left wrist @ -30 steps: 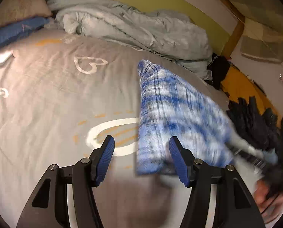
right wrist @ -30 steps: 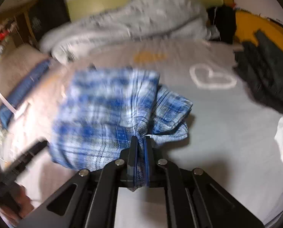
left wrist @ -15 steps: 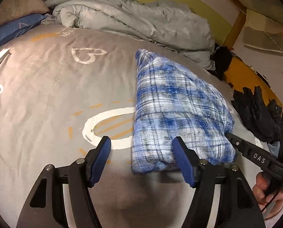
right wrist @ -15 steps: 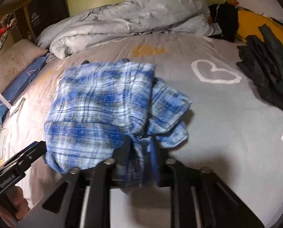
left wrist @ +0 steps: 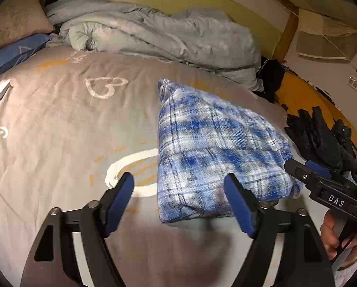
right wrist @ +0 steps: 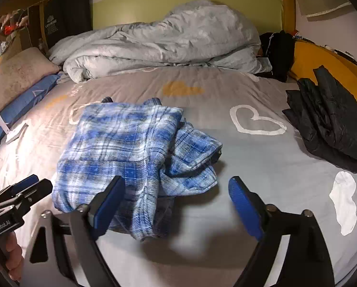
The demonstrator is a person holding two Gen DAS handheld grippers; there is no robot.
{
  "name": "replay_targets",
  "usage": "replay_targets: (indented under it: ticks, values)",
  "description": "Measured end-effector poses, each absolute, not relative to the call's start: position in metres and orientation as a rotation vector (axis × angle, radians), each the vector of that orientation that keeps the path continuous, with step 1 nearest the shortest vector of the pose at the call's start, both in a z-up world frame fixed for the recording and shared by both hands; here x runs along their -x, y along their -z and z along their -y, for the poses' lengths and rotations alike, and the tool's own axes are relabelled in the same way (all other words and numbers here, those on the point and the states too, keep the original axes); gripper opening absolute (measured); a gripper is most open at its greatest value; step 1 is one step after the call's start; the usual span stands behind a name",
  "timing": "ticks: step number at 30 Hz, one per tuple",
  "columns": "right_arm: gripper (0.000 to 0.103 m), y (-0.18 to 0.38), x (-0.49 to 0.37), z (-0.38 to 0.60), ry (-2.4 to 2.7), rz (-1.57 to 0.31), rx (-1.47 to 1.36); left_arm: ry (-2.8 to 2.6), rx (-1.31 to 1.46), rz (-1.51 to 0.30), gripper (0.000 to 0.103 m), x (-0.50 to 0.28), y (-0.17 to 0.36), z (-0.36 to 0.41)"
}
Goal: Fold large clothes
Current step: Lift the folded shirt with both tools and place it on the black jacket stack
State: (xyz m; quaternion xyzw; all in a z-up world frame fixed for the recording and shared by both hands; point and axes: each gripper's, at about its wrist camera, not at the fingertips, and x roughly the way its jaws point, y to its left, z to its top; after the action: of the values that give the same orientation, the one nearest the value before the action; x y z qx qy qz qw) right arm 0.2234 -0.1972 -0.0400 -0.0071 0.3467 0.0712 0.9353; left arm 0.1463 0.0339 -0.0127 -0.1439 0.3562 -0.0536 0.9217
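A blue and white plaid garment (left wrist: 214, 143) lies folded in a thick bundle on the grey bedsheet (left wrist: 58, 124). My left gripper (left wrist: 178, 181) hovers at its near left corner. Its jaws are opening, and the pads press on nothing though the corner of the cloth shows between them. In the right wrist view the same garment (right wrist: 121, 143) has a loose flap bulging to the right. My right gripper (right wrist: 177, 184) is just above its near edge, jaws opening wide and free of the cloth. Each gripper shows in the other's view: the right gripper (left wrist: 310, 169) and the left gripper (right wrist: 32, 186).
A crumpled grey duvet (right wrist: 166, 43) fills the back of the bed. A black jacket (right wrist: 329, 119) lies at the right edge, with a small white cloth (right wrist: 343, 198) nearer. Pillows (right wrist: 18, 71) sit at the left. Bare sheet surrounds the garment.
My right gripper let go of the plaid cloth it was pinching and its jaws spread wide. The left jaws widened too. The garment settled onto the bed.
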Motion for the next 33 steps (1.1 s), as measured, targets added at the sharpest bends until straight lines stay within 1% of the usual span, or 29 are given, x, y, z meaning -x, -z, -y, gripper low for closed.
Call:
replay_targets:
  ticks: [2, 3, 5, 6, 9, 12, 17, 19, 21, 23, 26, 27, 28, 29, 30, 31, 32, 33]
  values:
    - [0.094, 0.039, -0.223, 0.196, -0.147, -0.706, 0.025, 0.118, 0.308, -0.696, 0.088, -0.144, 0.007, -0.036]
    - [0.097, 0.039, -0.223, 0.197, -0.148, -0.706, 0.020, 0.120, 0.320, -0.670, 0.093, -0.142, 0.004, -0.038]
    - [0.099, 0.038, -0.225, 0.203, -0.169, -0.705, -0.041, 0.131, 0.340, -0.631, 0.099, -0.140, -0.002, -0.041]
    - [0.102, 0.038, -0.226, 0.206, -0.181, -0.708, -0.077, 0.140, 0.345, -0.624, 0.102, -0.140, -0.004, -0.041]
    - [0.103, 0.041, -0.231, 0.223, -0.195, -0.723, -0.230, 0.166, 0.355, -0.629, 0.103, -0.147, -0.009, -0.042]
    - [0.103, 0.048, -0.238, 0.232, -0.134, -0.739, -0.280, 0.191, 0.379, -0.687, 0.103, -0.166, -0.004, -0.041]
    - [0.103, 0.060, -0.252, 0.236, -0.231, -0.766, -0.384, 0.192, 0.539, -0.857, 0.101, -0.211, 0.025, -0.054]
    - [0.103, 0.069, -0.260, 0.231, -0.299, -0.797, -0.427, 0.214, 0.599, -0.892, 0.097, -0.219, 0.038, -0.060]
    - [0.102, 0.081, -0.268, 0.224, -0.368, -0.850, -0.461, 0.284, 0.660, -0.932, 0.089, -0.225, 0.051, -0.060]
    - [0.096, 0.094, -0.273, 0.217, -0.398, -0.892, -0.494, 0.376, 0.753, -0.982, 0.082, -0.231, 0.066, -0.060]
    - [0.095, 0.103, -0.274, 0.214, -0.347, -0.887, -0.518, 0.380, 0.757, -0.980, 0.076, -0.232, 0.071, -0.059]
    - [0.090, 0.104, -0.275, 0.212, -0.352, -0.882, -0.517, 0.377, 0.748, -0.979, 0.072, -0.231, 0.070, -0.058]
    - [0.074, 0.105, -0.276, 0.208, -0.377, -0.883, -0.517, 0.374, 0.742, -0.983, 0.067, -0.231, 0.070, -0.057]
    - [0.068, 0.106, -0.278, 0.206, -0.405, -0.891, -0.524, 0.374, 0.740, -0.984, 0.057, -0.231, 0.069, -0.056]
    - [0.061, 0.105, -0.277, 0.204, -0.407, -0.891, -0.522, 0.385, 0.745, -0.977, 0.049, -0.230, 0.069, -0.057]
    - [0.053, 0.102, -0.276, 0.203, -0.417, -0.883, -0.515, 0.399, 0.737, -0.963, 0.045, -0.228, 0.065, -0.056]
    - [0.051, 0.098, -0.275, 0.201, -0.425, -0.872, -0.496, 0.408, 0.714, -0.949, 0.037, -0.226, 0.061, -0.054]
    - [0.047, 0.093, -0.272, 0.199, -0.423, -0.861, -0.471, 0.413, 0.676, -0.935, 0.034, -0.224, 0.054, -0.050]
